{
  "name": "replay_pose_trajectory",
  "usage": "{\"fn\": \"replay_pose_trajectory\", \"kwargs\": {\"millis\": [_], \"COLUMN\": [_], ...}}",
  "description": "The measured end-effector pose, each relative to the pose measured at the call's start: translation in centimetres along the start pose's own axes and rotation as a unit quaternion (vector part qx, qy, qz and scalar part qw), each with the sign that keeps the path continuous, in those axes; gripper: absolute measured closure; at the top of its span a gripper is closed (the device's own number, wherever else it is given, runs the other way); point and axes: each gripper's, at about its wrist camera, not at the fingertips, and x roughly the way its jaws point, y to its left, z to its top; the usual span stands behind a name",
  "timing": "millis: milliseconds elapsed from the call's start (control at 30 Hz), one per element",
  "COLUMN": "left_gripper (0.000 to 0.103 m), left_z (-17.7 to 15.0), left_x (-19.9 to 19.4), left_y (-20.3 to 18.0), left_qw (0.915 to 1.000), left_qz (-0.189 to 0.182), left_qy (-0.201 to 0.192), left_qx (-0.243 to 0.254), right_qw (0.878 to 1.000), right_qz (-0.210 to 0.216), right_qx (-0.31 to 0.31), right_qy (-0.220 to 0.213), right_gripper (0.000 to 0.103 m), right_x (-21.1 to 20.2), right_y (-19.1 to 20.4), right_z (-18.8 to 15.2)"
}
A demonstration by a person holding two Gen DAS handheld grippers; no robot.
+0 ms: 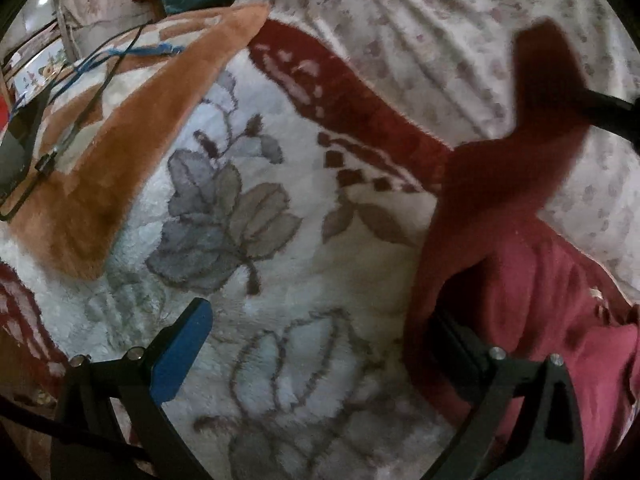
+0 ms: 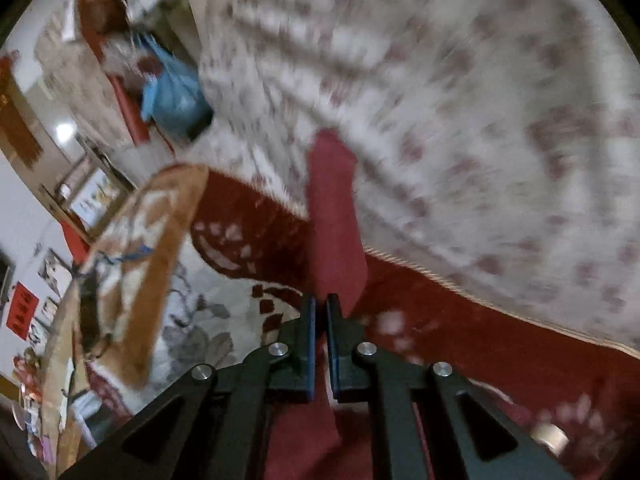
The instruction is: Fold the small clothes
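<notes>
Right gripper [image 2: 320, 312] is clamped on a strip of the maroon garment [image 2: 334, 216], pulled up off the floral plush blanket [image 2: 208, 320], tilted downward. Left gripper [image 1: 316, 344] sits wide apart, one finger tucked under the garment's bunched end. Blue bag [image 2: 172, 96] beyond the flowered bedsheet [image 2: 480, 120]; contents unclear.

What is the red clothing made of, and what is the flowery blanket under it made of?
The red garment looks like soft, matte knit cloth, maybe cotton or fleece: it drapes and folds limply where the right gripper pinches it. The flowery blanket looks like thick plush fleece: its surface is fuzzy, with a fluffy pile and soft-edged leaf patterns. The exact fibre can't be told by looking.
</notes>
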Motion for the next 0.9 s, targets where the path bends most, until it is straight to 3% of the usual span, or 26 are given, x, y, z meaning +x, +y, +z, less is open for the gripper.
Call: {"fn": "replay_pose_trajectory", "kwargs": {"millis": [67,167,300,467,533,600,767,900], "left_gripper": [0.0,0.0,0.0,0.0,0.0,0.0,0.0,0.0], "left_z": [-0.4,-1.2,-2.0,-2.4,-2.4,-2.3,-2.2,-2.1], "left_x": [-0.8,-1.6,-2.4,-2.6,-2.5,-2.3,-1.3,-0.4], "left_y": [-0.5,-0.8,-0.8,-0.7,-0.8,-1.1,-1.7,-1.9], "left_qw": [0.9998,0.9981,0.9969,0.9976,0.9983,0.9984,0.9987,0.9987], "left_qz": [-0.012,-0.058,-0.075,-0.067,-0.052,-0.047,-0.031,-0.013], "left_qy": [-0.011,-0.016,-0.017,-0.02,-0.026,-0.025,-0.012,0.003], "left_qx": [0.011,0.016,0.013,-0.002,0.01,0.02,0.039,0.05], "right_qw": [1.0,0.998,0.997,0.997,0.996,0.995,0.984,0.976], "right_qz": [-0.011,-0.033,-0.052,-0.063,-0.049,-0.025,0.041,0.01], "right_qx": [0.001,0.003,0.016,0.054,0.072,0.1,0.172,0.216], "right_qy": [-0.027,-0.055,-0.048,-0.006,0.007,0.014,0.034,0.031], "right_gripper": [0.099,0.099,0.099,0.096,0.08,0.05,0.047,0.047], "right_x": [-3.7,-8.9,-12.9,-12.1,-10.9,-9.1,-3.5,0.9], "right_y": [-0.8,-2.2,-4.8,-7.6,-8.2,-8.3,-8.0,-9.6], "right_z": [-1.0,-3.5,-7.7,-11.1,-11.5,-11.5,-10.8,-9.3]}}
